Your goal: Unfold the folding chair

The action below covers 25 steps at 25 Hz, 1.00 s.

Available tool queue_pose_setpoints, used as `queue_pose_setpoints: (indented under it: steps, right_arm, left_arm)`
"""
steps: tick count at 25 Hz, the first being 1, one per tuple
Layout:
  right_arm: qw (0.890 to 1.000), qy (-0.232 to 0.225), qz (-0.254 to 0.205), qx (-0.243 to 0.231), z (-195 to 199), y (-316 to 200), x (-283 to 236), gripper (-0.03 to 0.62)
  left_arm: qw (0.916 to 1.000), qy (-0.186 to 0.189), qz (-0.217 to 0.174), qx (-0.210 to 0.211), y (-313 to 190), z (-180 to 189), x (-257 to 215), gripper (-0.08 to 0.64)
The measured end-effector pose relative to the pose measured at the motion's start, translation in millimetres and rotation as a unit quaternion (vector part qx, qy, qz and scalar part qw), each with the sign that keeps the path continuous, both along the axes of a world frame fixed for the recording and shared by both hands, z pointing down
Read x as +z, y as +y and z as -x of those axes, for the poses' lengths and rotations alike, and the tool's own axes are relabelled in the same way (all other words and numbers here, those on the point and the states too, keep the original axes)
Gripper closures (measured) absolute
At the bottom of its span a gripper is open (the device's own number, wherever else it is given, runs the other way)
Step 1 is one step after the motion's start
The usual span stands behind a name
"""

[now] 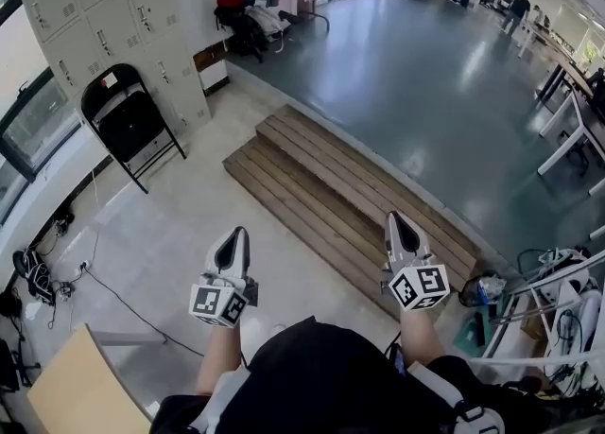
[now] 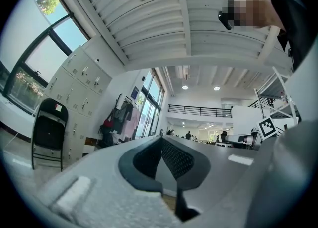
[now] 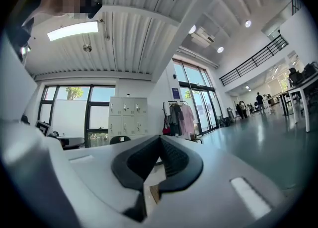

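Folding chair (image 1: 130, 125) stands folded by lockers (image 1: 104, 16), well apart from both; left gripper (image 1: 239, 232) jaws pressed together, empty; right gripper (image 1: 393, 217) same, w/ nothing held

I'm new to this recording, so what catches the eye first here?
The black folding chair stands out first, against the grey lockers at upper left of the head view. Next the wooden steps across the middle, then the left gripper and right gripper, both shut and empty, low in front.

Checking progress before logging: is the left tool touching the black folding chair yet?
Apart. Head view shows a stretch of floor between the left tool and the folding chair by the lockers.
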State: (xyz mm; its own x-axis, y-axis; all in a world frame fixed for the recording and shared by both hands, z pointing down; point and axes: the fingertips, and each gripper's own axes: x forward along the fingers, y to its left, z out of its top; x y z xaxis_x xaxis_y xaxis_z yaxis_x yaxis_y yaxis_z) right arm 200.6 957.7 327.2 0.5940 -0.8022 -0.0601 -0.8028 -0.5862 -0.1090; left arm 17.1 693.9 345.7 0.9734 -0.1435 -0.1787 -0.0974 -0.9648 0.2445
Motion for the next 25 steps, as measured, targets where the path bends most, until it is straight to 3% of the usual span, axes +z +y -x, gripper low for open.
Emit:
queue_pose_setpoints:
  steps: [5, 13, 20, 25]
  right_arm:
    - [0.999, -0.006, 0.015, -0.038, 20, -48, 5, 0.586]
    - [0.995, -0.014, 0.01, -0.101, 56, -138, 4, 0.586]
    - [0.985, -0.044, 0.019, -0.164, 107, -205, 18, 0.586]
    - [0.97, -0.019, 0.046, -0.238, 146, -245, 26, 0.586]
  left_arm:
    - [0.9988, 0.005, 0.031, -0.039, -38, 45, -4, 0.558]
    - [0.9934, -0.001, 0.002, -0.114, -103, 122, -4, 0.558]
    - [0.9836, -0.018, 0.013, -0.179, -139, 201, 3, 0.558]
    - [0.9743, -0.035, 0.003, -0.222, -150, 238, 20, 0.558]
